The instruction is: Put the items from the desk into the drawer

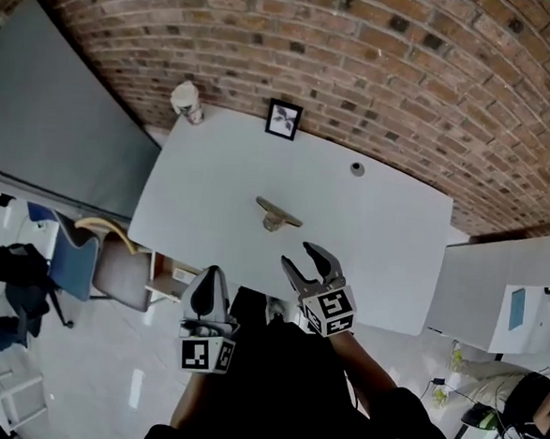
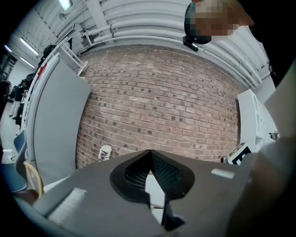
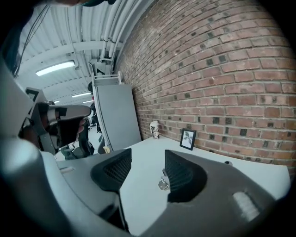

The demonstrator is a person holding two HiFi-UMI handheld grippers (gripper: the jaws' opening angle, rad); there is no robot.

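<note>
At desk (image 1: pixel 385 259) near edge: right gripper (image 1: pixel 298 254) jaws apart, empty; metal item (image 1: pixel 277 214) mid-desk beyond. Left gripper (image 1: pixel 212 275) at same edge, jaws together.

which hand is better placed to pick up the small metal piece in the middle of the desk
Right. The right tongs stand open over the desk, aimed at the small metal piece just ahead. The left tongs are shut, further back by the desk's near edge.
</note>
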